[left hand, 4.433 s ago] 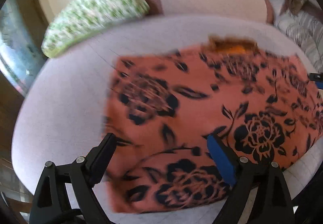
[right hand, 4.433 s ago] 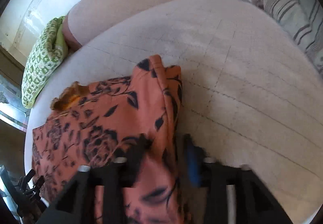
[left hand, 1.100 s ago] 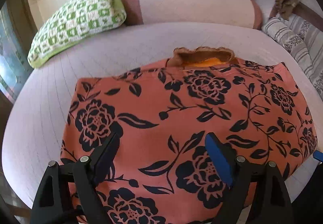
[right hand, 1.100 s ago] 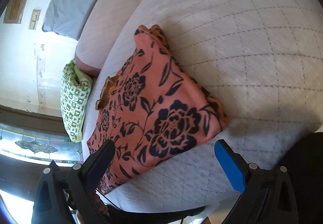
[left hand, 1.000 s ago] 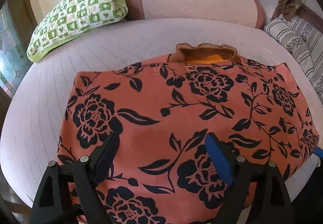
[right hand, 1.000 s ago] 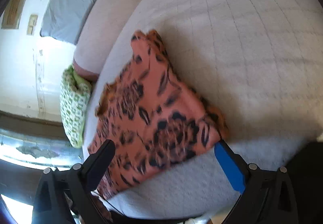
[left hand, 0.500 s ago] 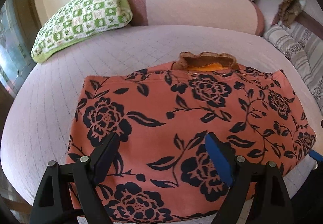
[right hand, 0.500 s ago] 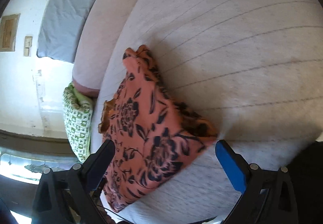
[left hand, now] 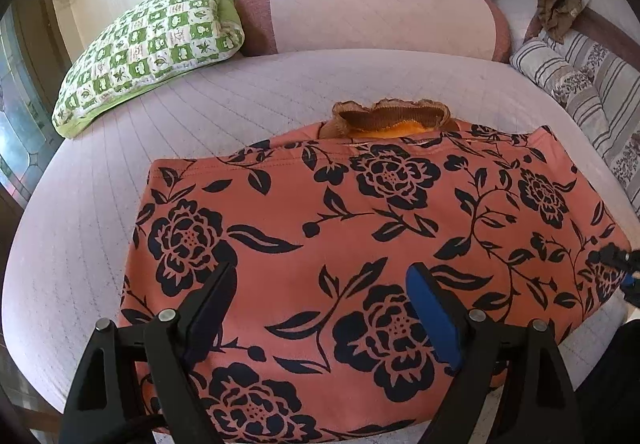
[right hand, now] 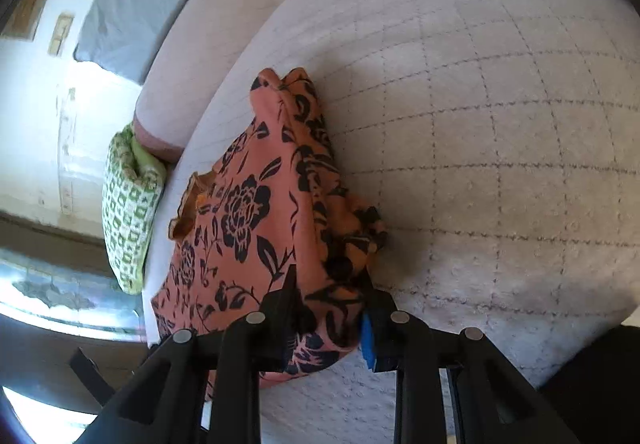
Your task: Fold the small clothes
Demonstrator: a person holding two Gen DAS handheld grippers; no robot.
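My right gripper (right hand: pixel 328 300) pinched the flowered orange garment's (left hand: pixel 360 244) corner at lower centre; my left gripper (left hand: pixel 320 292) hung spread wide above it, mid-frame on the bed (left hand: pixel 260 92)

no readable text, labels, brands or numbers anywhere in either view

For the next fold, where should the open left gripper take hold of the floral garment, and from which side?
Probably the near left corner of the floral garment, approached low from its left edge. That edge lies flat and free on the bedspread. The left gripper hovers open above the cloth, while the right gripper already pinches the bunched right-hand corner, so a mirrored hold should lift evenly.
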